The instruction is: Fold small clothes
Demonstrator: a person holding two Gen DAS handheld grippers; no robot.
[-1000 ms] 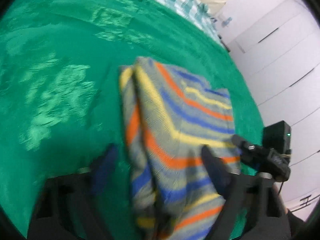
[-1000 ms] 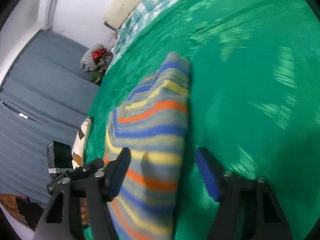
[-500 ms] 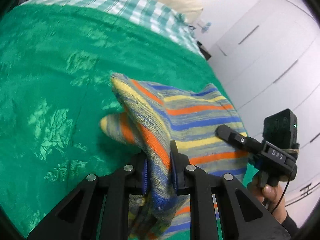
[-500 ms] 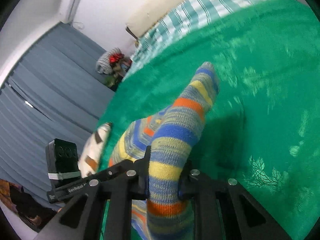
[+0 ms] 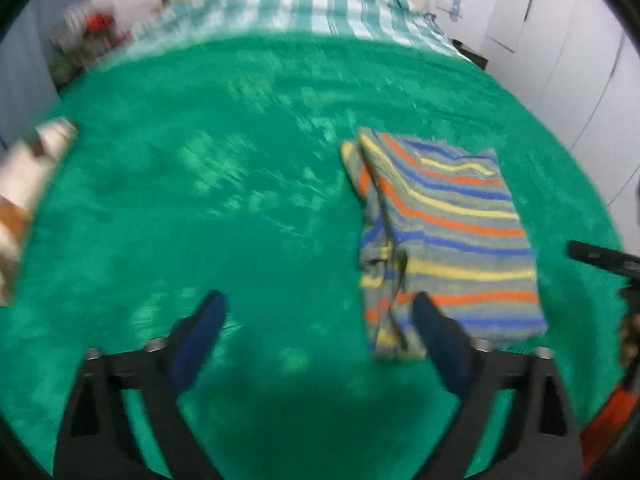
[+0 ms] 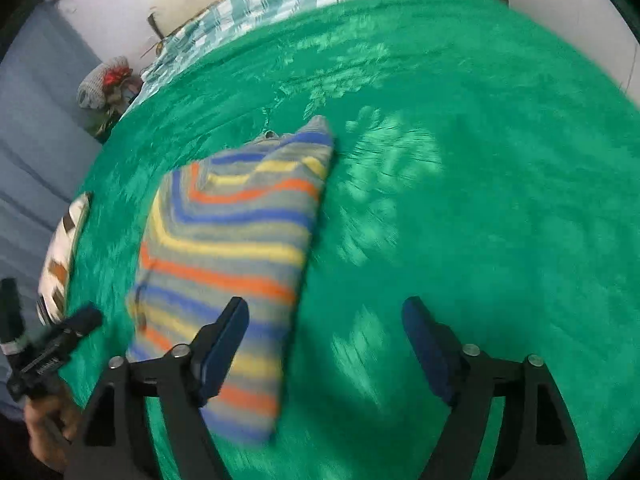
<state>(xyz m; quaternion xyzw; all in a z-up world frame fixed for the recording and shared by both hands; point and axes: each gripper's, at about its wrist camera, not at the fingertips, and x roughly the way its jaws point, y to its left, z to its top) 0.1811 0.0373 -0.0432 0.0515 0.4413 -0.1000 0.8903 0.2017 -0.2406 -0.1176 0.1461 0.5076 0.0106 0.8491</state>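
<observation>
— Well, where's the garment [image 5: 448, 232] sitting?

— Flat on the green blanket [image 5: 240, 184], folded into a rough rectangle. From my left gripper [image 5: 318, 340] it lies ahead and to the right, its near edge just beside my right finger. My fingers [image 5: 200, 340] stand wide apart, holding nothing.

— And farther left?

— A cream and brown cushion [image 5: 24, 196] at the blanket's edge, well apart from the cloth. It's too blurred to say more.

— How will the knit handle?

— Soft and light, I'd judge. It's a limp striped knit that sags wherever it isn't held. It shouldn't be slippery on that plush blanket, and it isn't fragile, though layers could slide apart if I pinch only the top one.

— So where to grip?

— At a corner or along a folded edge, taking every layer between the pads. There's a loose strip along its left side that looks likeliest to spill.

— The right gripper [image 6: 326, 344]?

— Also spread wide and empty. The garment lies to its left, passing behind the left finger [image 6: 224, 344].
</observation>
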